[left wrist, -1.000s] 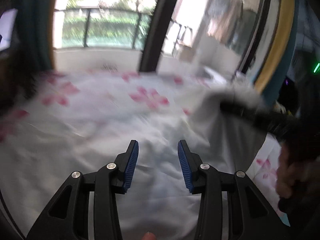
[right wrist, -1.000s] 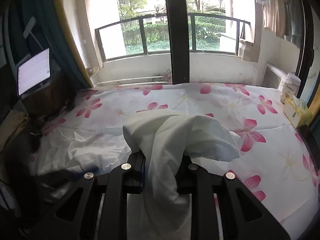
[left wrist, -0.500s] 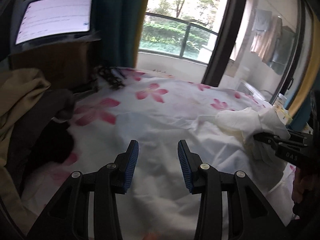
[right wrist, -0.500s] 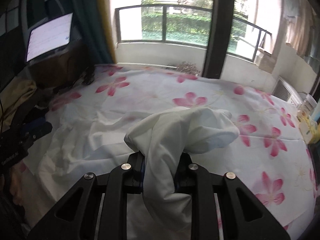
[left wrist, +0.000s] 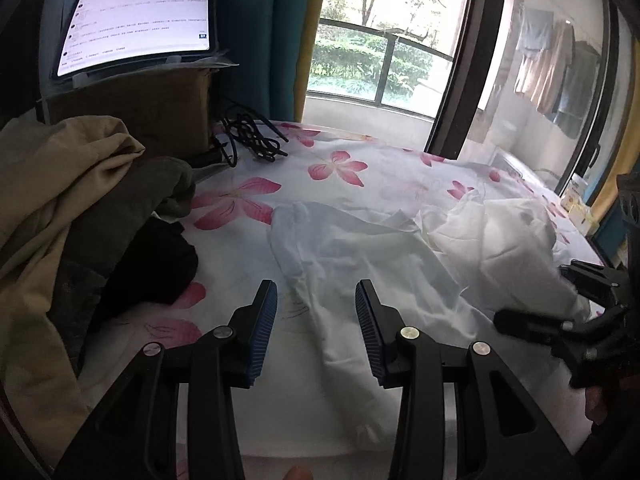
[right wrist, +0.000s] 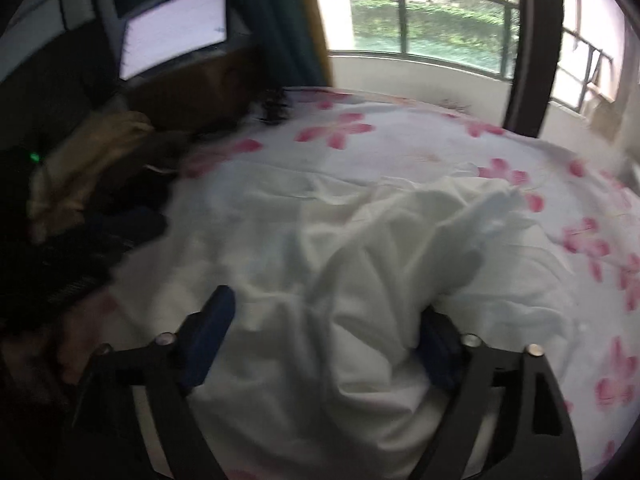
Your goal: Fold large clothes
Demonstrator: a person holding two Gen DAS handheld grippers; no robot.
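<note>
White garment (left wrist: pixel 400 264) – soft, light, limp; left gripper (left wrist: pixel 316 320) half-spread, empty; right gripper (right wrist: pixel 324 336) opening – hem at 6 o'clock best pinched

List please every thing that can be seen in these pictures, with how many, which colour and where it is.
white garment: one, white, crumpled on the bed, partly between the right gripper's opening jaws
bed sheet: one, white with pink flowers, covering the bed
clothes pile: one heap, beige, grey and black, left bed edge
cables: one bundle, black, far left corner
screen: one, lit white, on a brown box
left gripper: one, black with blue pads, open above the garment
right gripper: one, black with blue pads
</note>
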